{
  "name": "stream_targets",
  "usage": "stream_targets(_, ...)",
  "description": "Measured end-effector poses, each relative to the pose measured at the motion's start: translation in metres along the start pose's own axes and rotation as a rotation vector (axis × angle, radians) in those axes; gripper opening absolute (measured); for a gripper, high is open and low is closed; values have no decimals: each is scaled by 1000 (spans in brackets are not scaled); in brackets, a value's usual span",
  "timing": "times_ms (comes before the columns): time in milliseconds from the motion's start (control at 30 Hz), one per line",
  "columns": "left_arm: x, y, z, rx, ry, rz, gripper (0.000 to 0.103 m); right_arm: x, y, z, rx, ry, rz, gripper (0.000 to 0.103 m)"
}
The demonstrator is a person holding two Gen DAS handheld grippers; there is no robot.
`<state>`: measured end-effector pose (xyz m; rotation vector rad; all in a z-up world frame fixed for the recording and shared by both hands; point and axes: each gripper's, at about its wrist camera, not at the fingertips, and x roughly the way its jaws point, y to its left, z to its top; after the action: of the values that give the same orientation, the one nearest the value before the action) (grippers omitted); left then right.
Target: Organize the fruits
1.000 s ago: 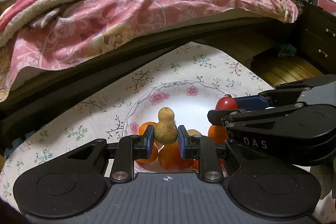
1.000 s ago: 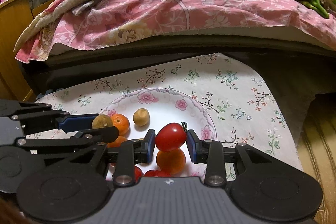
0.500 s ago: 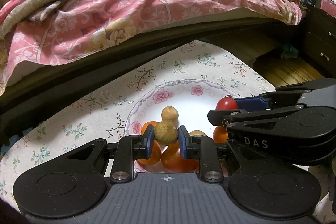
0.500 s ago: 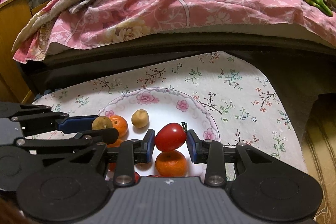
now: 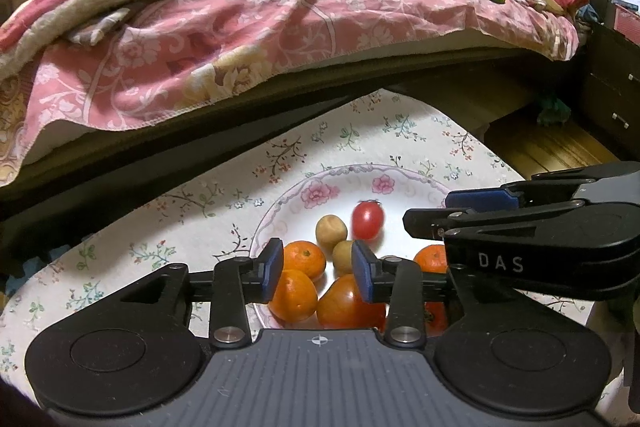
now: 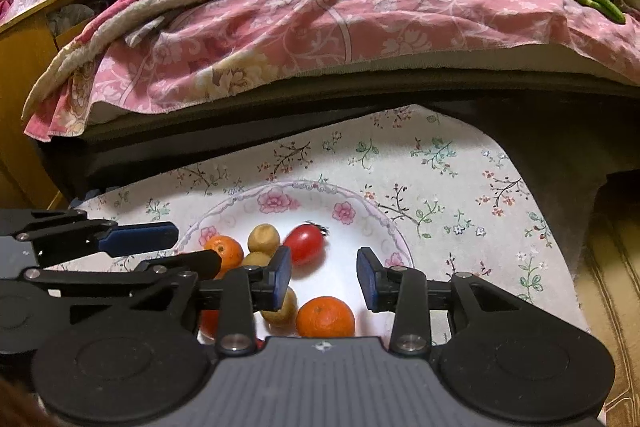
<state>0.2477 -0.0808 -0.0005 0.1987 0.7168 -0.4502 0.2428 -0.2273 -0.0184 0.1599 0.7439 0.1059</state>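
A white plate with a pink-flower rim (image 5: 320, 183) (image 6: 360, 201) sits on a floral cloth and holds several fruits. My left gripper (image 5: 318, 269) hovers open over its near side, with nothing between the pads. A small brown fruit (image 5: 342, 257) lies just beyond them, beside a second brown fruit (image 5: 331, 231), two oranges (image 5: 304, 261) and a big red-orange tomato (image 5: 352, 303). My right gripper (image 6: 324, 279) is open too, above an orange (image 6: 326, 317). A small red tomato (image 6: 306, 245) (image 5: 368, 219) rests on the plate past its left pad.
The floral cloth (image 6: 440, 163) covers a low table that ends at a dark bed frame (image 5: 280, 107) under a pink quilt (image 5: 240, 27). A dark drawer unit (image 5: 612, 95) and wood floor (image 5: 540, 147) lie to the right. The two grippers sit close side by side.
Both grippers have opened. The brown fruit has left the left gripper and the red tomato has left the right one; both now lie on the plate.
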Motion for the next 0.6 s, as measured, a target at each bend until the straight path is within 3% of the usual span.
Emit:
stream_targets(300,-6,2,0,-5,7,30,53,-8,0,-1,3,1,-31,41)
stream_targets(600,-27,-5,0,-14,-2,52,70,-33,1,-9,18,8,-54,41)
